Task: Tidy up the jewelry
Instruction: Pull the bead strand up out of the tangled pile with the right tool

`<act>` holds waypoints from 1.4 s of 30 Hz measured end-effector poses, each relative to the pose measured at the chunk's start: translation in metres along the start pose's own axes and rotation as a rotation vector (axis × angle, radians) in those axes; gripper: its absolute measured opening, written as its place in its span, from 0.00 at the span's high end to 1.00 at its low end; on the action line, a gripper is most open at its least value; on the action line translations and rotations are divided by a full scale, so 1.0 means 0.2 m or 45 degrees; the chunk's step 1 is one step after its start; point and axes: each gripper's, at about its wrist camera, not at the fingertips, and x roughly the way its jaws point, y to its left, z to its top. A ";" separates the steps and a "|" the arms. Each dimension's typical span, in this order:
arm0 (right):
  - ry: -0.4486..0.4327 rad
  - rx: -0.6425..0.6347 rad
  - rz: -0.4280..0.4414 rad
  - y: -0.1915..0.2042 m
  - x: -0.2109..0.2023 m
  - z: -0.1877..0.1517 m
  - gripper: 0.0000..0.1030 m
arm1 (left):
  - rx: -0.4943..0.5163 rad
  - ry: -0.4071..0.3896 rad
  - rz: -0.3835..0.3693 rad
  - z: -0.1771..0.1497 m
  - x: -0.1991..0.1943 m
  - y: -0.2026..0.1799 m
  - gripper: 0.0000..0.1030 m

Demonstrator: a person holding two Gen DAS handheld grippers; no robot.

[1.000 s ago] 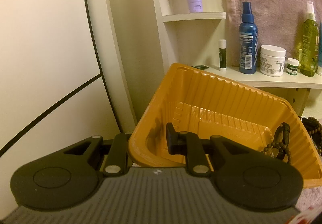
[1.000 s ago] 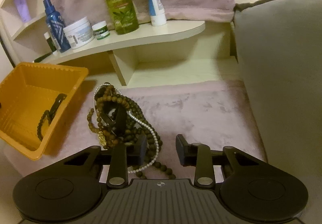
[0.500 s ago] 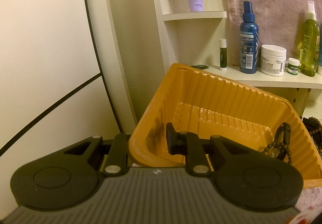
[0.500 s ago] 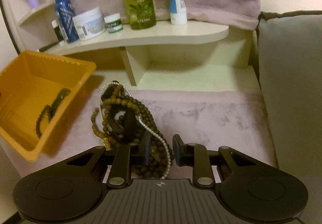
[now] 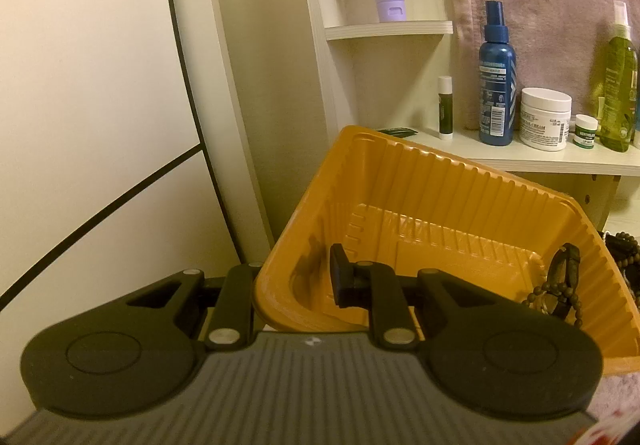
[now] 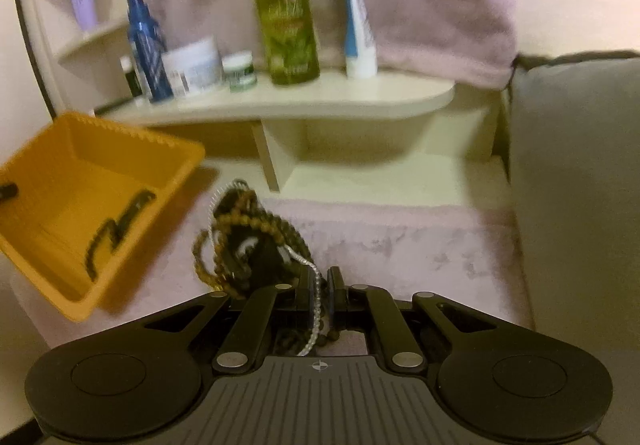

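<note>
Right gripper [image 6: 319, 291] jaws, wide apart before, now pinched on pearl strand [image 6: 314, 299] of necklace pile [image 6: 248, 241] on pink mat [image 6: 400, 241]. Left gripper [image 5: 296, 281] clamps tilted orange tray [image 5: 400, 181] wall; dark bracelet [image 5: 560, 285] inside.

Cream corner shelves [image 5: 388, 29], pink towel [image 6: 440, 5], grey cushion [image 6: 580, 173]

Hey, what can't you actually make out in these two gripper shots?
- Right wrist view: motion blur hides which strands of the bead pile the right gripper pinches besides the pearl strand.
- Left wrist view: the orange tray wall hides one jaw of the left gripper; the frame edge crops the pile.
</note>
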 end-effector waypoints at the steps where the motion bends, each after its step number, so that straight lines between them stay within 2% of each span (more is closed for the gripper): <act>1: -0.017 0.007 0.002 0.01 -0.03 0.01 0.94 | 0.000 0.000 0.000 0.00 0.00 0.00 0.83; 9: -0.256 0.060 0.037 0.07 -0.29 0.13 0.94 | 0.000 0.000 0.000 0.00 0.00 0.00 0.83; 14: -0.342 0.076 0.055 0.10 -0.40 0.17 0.94 | -0.001 -0.002 0.001 0.00 0.00 0.00 0.83; 19: -0.384 0.146 -0.003 0.05 -0.49 0.15 0.94 | 0.000 -0.004 0.001 0.00 0.00 0.00 0.83; 23: -0.291 0.217 -0.065 -0.03 -0.46 0.08 0.94 | 0.000 -0.007 0.001 0.01 0.00 0.00 0.83; 29: -0.012 0.356 -0.173 -0.14 -0.26 -0.10 0.93 | 0.003 -0.009 0.003 0.00 -0.01 -0.01 0.83; 31: 0.045 0.386 -0.195 -0.17 -0.22 -0.15 0.91 | 0.003 -0.009 0.003 0.00 -0.01 -0.01 0.83; 34: 0.036 0.373 -0.189 -0.18 -0.23 -0.16 0.85 | 0.003 -0.009 0.004 0.01 -0.01 -0.01 0.83; 36: 0.019 0.328 -0.178 -0.16 -0.25 -0.15 0.66 | 0.003 -0.009 0.004 0.01 -0.01 -0.01 0.83; 37: 0.011 0.309 -0.174 -0.15 -0.24 -0.14 0.62 | 0.003 -0.010 0.005 0.01 -0.01 -0.01 0.83; 42: 0.034 0.179 -0.103 -0.07 -0.16 -0.13 0.61 | 0.005 -0.006 0.006 0.01 -0.01 -0.01 0.83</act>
